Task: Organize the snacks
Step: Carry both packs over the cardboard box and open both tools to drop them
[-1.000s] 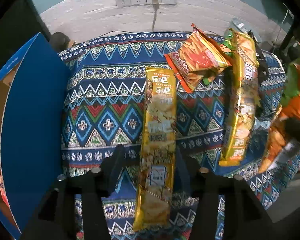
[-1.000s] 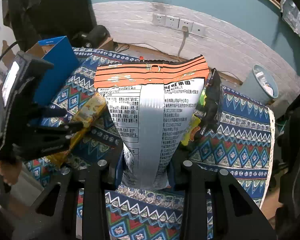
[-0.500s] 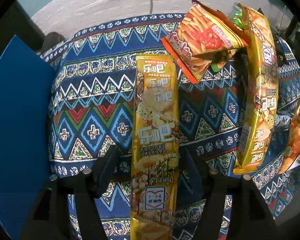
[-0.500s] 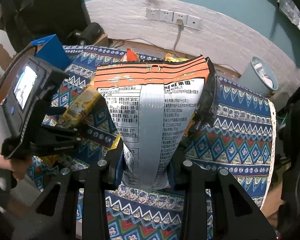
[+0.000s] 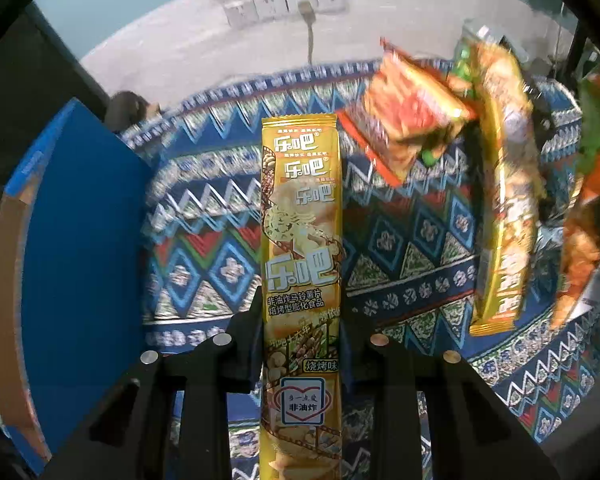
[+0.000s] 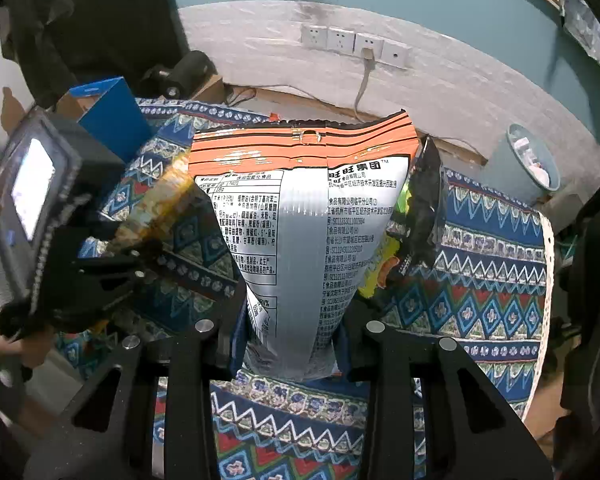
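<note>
A long yellow snack pack [image 5: 302, 240] stands clamped between the fingers of the left gripper [image 5: 302, 332], its sealed top pointing to 12 o'clock over the patterned cloth [image 5: 220, 248] of the bench. The grasp looks just made, so the step in hand appears to be the pick-up, and the next move likely calls for carrying the pack to the blue box [image 5: 84, 240] at 9 o'clock, whose wall stands just beside the cloth. At 1 to 3 o'clock lie more snacks: a red-orange bag [image 5: 412, 120] and a second yellow pack [image 5: 504, 208], well apart from the held one, leaving open cloth on both sides for a lift.

In the right wrist view, the right gripper [image 6: 290, 340] is clenched on the lower end of a silver and orange bag [image 6: 300, 208], held upright above the bench. At 9 o'clock there, the left gripper and its yellow pack sit close by, so the two loads may brush if swung together. The bench's far edge at 12 o'clock drops toward a wall with sockets [image 6: 354, 46].
</note>
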Tool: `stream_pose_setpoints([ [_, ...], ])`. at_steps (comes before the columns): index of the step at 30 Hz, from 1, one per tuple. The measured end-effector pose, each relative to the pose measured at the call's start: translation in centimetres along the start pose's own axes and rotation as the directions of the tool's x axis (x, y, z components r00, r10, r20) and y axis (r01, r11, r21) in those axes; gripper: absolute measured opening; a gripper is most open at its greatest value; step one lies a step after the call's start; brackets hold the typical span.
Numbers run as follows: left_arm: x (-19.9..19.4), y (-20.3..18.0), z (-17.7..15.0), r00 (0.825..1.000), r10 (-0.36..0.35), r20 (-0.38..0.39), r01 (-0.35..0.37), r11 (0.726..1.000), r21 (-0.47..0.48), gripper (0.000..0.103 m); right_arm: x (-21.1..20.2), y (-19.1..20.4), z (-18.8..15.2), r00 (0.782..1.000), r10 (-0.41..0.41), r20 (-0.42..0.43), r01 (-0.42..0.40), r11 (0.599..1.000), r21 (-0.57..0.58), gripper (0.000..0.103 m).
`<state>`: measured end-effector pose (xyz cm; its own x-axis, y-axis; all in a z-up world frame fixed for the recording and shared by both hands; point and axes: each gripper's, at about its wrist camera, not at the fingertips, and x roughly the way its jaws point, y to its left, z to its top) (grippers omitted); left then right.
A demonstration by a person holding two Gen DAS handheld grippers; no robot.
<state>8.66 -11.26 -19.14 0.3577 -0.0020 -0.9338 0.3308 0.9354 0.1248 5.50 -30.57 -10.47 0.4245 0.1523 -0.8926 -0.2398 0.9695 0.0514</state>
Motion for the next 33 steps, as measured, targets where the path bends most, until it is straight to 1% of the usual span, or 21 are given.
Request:
stream_pose_setpoints([
  [3, -2.2, 0.3, -0.1, 0.999, 0.008, 0.044, -0.008, 1.000, 0.002, 0.030, -0.2, 0.5, 0.3, 1.000, 0.000, 0.006, 0.000, 1.000, -0.006, 0.034],
  [8, -5.4, 0.5, -0.8, 0.996, 0.009, 0.091, -0.008, 1.000, -0.002, 0.030, -0.8, 1.5, 0.9, 1.000, 0.010, 0.021, -0.010, 1.000, -0.017, 0.034],
  [13, -8.1, 1.9, -1.4, 0.991, 0.002, 0.131, 0.002, 1.000, -0.027, 0.030, -1.7, 2.6, 1.6, 0.999, 0.023, 0.043, -0.022, 0.999, -0.028, 0.034],
  [15, -9.4, 2.6, -1.6, 0.987, 0.009, 0.158, -0.004, 0.999, -0.033, 0.030, -2.1, 3.2, 2.0, 0.998, 0.028, 0.054, -0.026, 0.999, -0.035, 0.034],
  [20, -11.2, 4.0, -1.9, 0.978, 0.020, 0.207, -0.011, 0.999, -0.047, 0.030, -3.0, 4.8, 2.8, 0.996, 0.055, 0.075, -0.052, 0.997, -0.052, 0.034],
  [28, -13.7, 7.0, -2.9, 0.968, 0.032, 0.251, -0.009, 0.996, -0.093, 0.030, -4.3, 8.1, 4.3, 0.989, 0.108, 0.106, -0.098, 0.991, -0.089, 0.034],
  [33, -15.3, 9.1, -3.6, 0.956, 0.054, 0.290, -0.016, 0.991, -0.130, 0.030, -4.9, 10.7, 5.5, 0.982, 0.139, 0.125, -0.124, 0.985, -0.123, 0.034],
])
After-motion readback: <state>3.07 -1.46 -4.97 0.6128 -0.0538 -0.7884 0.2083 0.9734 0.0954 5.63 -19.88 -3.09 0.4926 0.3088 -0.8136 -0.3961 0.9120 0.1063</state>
